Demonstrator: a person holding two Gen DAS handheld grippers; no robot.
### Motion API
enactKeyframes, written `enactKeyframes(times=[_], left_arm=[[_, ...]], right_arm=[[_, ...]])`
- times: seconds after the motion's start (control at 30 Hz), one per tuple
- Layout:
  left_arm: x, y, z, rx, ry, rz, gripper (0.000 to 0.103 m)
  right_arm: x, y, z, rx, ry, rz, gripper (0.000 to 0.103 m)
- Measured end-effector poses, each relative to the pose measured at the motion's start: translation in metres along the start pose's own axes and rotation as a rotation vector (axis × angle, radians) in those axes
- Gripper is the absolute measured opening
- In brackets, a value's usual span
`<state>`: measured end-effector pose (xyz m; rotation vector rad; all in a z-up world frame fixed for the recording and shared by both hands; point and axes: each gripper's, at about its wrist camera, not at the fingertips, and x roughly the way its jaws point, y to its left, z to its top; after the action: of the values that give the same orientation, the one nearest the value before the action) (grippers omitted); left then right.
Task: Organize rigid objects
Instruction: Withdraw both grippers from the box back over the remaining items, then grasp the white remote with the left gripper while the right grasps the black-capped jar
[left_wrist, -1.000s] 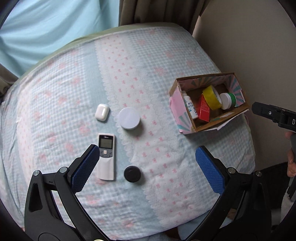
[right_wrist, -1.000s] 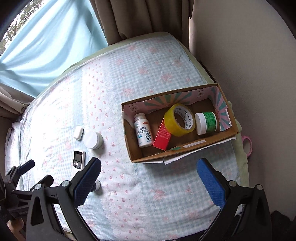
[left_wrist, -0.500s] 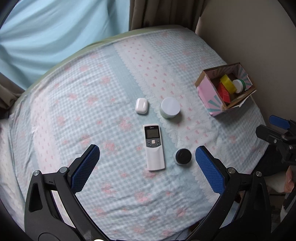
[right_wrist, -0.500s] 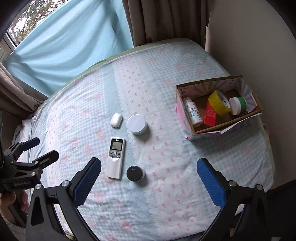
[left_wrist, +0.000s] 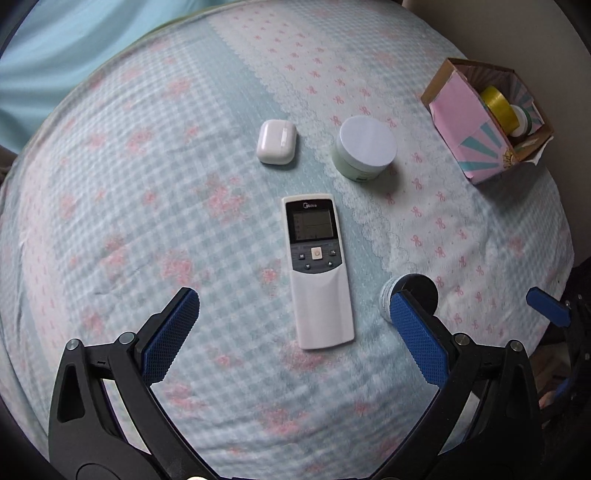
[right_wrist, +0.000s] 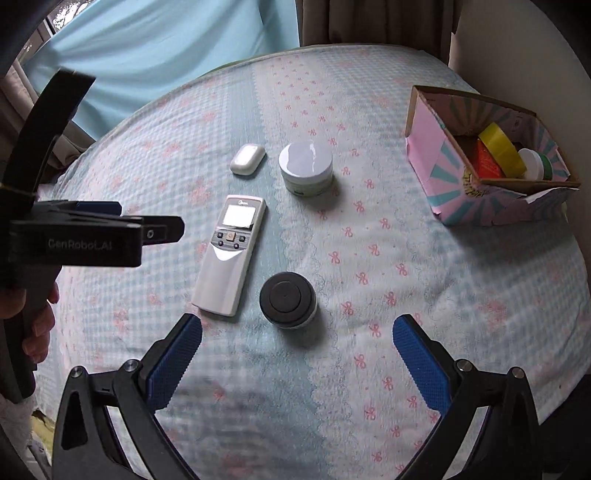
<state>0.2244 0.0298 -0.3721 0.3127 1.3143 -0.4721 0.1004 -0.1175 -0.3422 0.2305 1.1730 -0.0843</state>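
Four loose items are lying on the checked, bow-printed bedspread (left_wrist: 110, 206). The white remote control (left_wrist: 317, 273) is resting face up at the centre, screen end pointing away from the cameras. Just beside its near right corner, a small black-lidded jar (right_wrist: 288, 300) is standing upright, apart from the remote. Beyond the remote, a white earbud case (left_wrist: 276, 141) and a round white-lidded tub (left_wrist: 365, 147) are sitting side by side, not touching.

At the far right edge of the bed, a pink patterned cardboard box (right_wrist: 439, 173) is standing open. Inside it, a yellow tape roll (right_wrist: 502, 149) is leaning between a red carton (right_wrist: 487, 164) and a white-capped green container (right_wrist: 535, 166).

The left gripper (left_wrist: 291, 332) is hovering over the near end of the remote, jaws spread wide and holding nothing; its right finger is overlapping the black jar in the left wrist view, contact not determinable. The right gripper (right_wrist: 297, 354) is hovering just short of the black jar, jaws likewise spread wide and empty. A hand (right_wrist: 35, 314) is gripping the left tool's handle.
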Motion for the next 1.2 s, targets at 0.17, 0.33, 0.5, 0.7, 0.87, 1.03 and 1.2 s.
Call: enactKeyframes(times=[0.17, 0.33, 0.5, 0.7, 0.87, 1.03, 1.2], left_arm=[[0.052, -0.017, 0.008, 0.047, 0.038, 0.007, 0.1], [0.096, -0.025, 0.012, 0.061, 0.092, 0.018, 0.092], [0.113, -0.024, 0.015, 0.025, 0.113, 0.025, 0.088], [0.125, -0.026, 0.018, 0.009, 0.165, 0.026, 0.082], [0.133, -0.025, 0.031, -0.006, 0.236, 0.024, 0.076], [0.136, -0.025, 0.037, -0.008, 0.285, 0.022, 0.072], [0.136, -0.023, 0.034, 0.007, 0.297, 0.014, 0.059]], right_arm=[[0.035, 0.0, -0.024, -0.067, -0.019, -0.018, 0.103], [0.067, 0.003, -0.032, -0.136, -0.038, -0.004, 0.096], [0.084, 0.005, -0.026, -0.187, -0.061, 0.025, 0.084], [0.094, 0.009, -0.016, -0.242, -0.075, 0.038, 0.083], [0.097, 0.016, -0.012, -0.31, -0.073, 0.025, 0.078], [0.102, 0.021, -0.011, -0.359, -0.047, 0.022, 0.072], [0.109, 0.021, -0.01, -0.372, -0.011, 0.055, 0.053]])
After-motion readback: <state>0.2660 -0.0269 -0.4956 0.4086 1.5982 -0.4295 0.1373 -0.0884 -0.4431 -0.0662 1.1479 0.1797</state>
